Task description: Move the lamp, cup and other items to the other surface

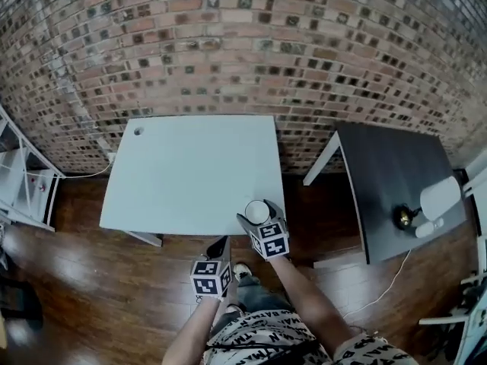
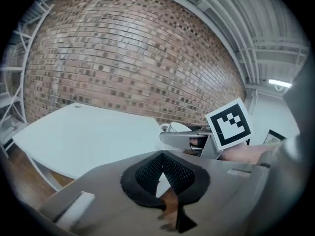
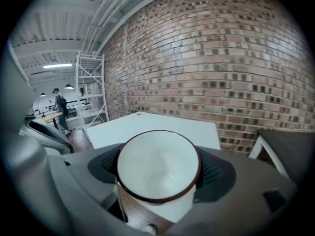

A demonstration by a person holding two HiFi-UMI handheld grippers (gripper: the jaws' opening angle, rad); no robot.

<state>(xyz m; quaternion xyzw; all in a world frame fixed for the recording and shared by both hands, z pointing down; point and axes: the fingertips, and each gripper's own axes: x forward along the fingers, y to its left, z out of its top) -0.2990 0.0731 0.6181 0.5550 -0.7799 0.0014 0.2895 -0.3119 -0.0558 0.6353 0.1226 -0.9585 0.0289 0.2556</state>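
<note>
A white cup (image 1: 257, 211) with a dark red rim hangs over the near right corner of the white table (image 1: 190, 173), and my right gripper (image 1: 262, 223) is shut on it. In the right gripper view the cup (image 3: 157, 166) sits upright between the pads, its inside bare, with the white table (image 3: 157, 124) behind it. My left gripper (image 1: 219, 247) is lower, off the table's front edge, shut with nothing in it (image 2: 163, 168); it looks at the cup (image 2: 177, 127). The lamp (image 1: 437, 200), white shade and brass base, lies on the dark table (image 1: 388, 166) at right.
A small white item (image 1: 428, 228) lies beside the lamp. A white shelf unit (image 1: 23, 181) stands at the far left and a cable (image 1: 388, 284) runs over the wood floor. A brick wall backs both tables. A scaffold (image 3: 91, 87) and a distant person (image 3: 60, 104) are off to the side.
</note>
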